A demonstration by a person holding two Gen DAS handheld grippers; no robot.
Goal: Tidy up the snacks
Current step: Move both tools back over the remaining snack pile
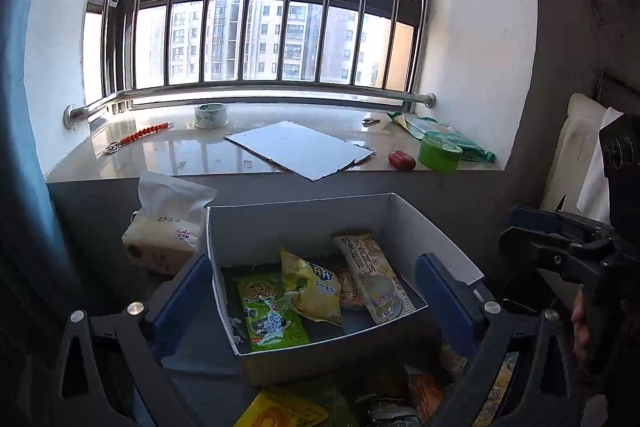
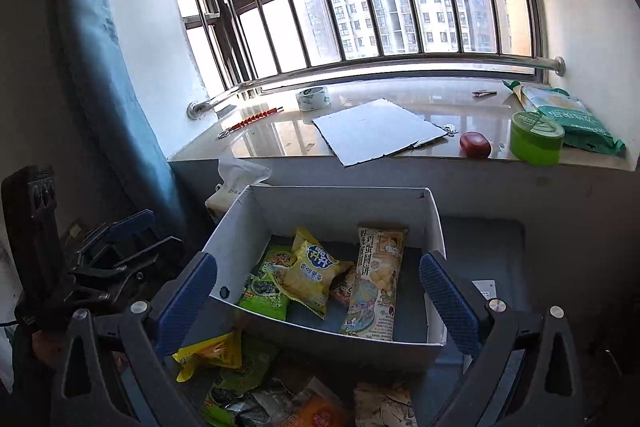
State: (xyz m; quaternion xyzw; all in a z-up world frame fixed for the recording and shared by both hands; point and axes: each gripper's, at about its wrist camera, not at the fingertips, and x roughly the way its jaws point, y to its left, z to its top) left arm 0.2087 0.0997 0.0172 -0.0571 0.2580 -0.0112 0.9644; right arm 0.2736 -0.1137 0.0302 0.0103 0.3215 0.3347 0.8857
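White box (image 1: 304, 223) between left gripper (image 1: 316, 291) fingers

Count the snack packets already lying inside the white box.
4 visible: green packet at the left, yellow packet overlapping it, long beige packet at the right, an orange one mostly hidden between; more may lie underneath.

Box (image 2: 332, 205) sits ahead of you, below windowsill (image 2: 280, 135). In box, left to right: seaweed packet (image 2: 266, 283), chip bag (image 2: 312, 273) overlapping it, long biscuit pack (image 2: 376, 283) leaning on right. Loose snack pile (image 2: 248, 379) lies before box, nearest you. Tissue pack (image 1: 168, 223) stands left of box, behind its corner. On sill: tape roll (image 2: 313, 98) at back left, flat board (image 2: 376, 131) in middle, round tin (image 2: 536, 137) right.
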